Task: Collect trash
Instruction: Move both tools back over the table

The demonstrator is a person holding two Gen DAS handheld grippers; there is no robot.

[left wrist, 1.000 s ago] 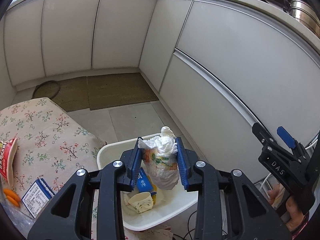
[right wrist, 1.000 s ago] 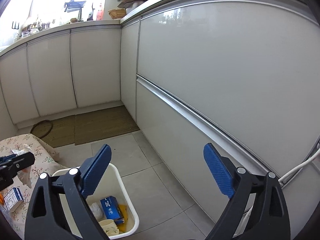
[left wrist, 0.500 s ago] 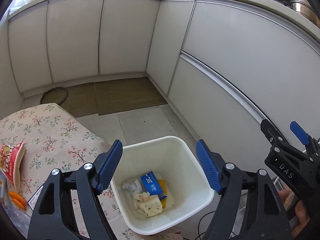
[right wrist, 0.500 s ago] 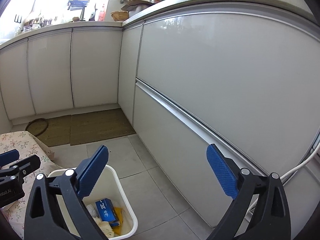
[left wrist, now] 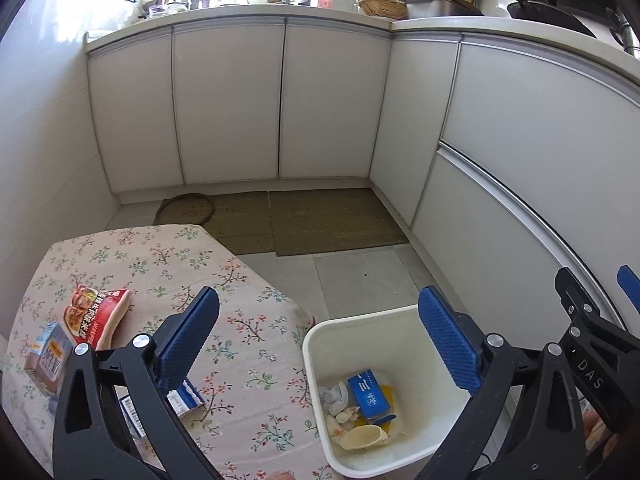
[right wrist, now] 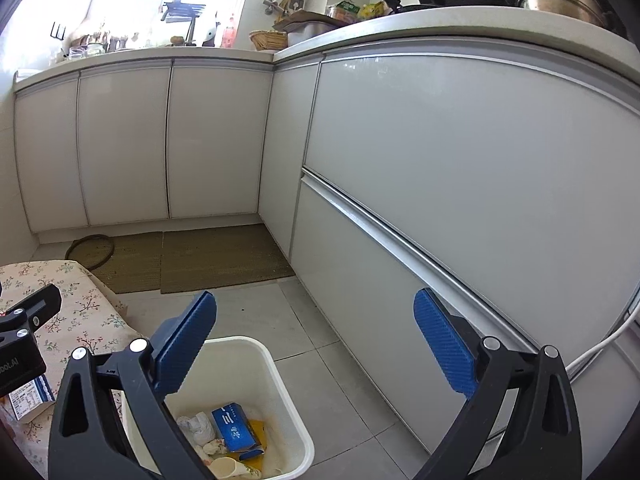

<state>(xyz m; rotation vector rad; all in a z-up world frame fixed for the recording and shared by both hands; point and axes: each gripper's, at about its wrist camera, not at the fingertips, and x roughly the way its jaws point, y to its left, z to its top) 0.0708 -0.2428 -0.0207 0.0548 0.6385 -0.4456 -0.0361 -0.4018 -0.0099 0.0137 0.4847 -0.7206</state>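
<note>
A white trash bin (left wrist: 420, 316) stands on the floor beside the floral-cloth table (left wrist: 160, 256). It holds a blue box (left wrist: 368, 396), crumpled tissue (left wrist: 334, 394) and a paper cup (left wrist: 364, 438). It also shows in the right wrist view (right wrist: 280, 384). My left gripper (left wrist: 320, 336) is open and empty above the table edge and the bin. My right gripper (right wrist: 316, 340) is open and empty above the floor beside the bin. On the table lie a red snack packet (left wrist: 98, 314), a small carton (left wrist: 50, 356) and a blue-white box (left wrist: 186, 398).
White kitchen cabinets (left wrist: 280, 100) run along the back and right. Brown mats (left wrist: 328, 220) and a dark ring (left wrist: 186, 210) lie on the tiled floor. A white cable (right wrist: 600, 344) hangs at the right. The right gripper's body (left wrist: 592, 364) shows at the left view's right edge.
My left gripper opened and let the crumpled wrapper fall into the bin, then lifted and swung left, bringing more of the table into view. My right gripper rose slightly.
</note>
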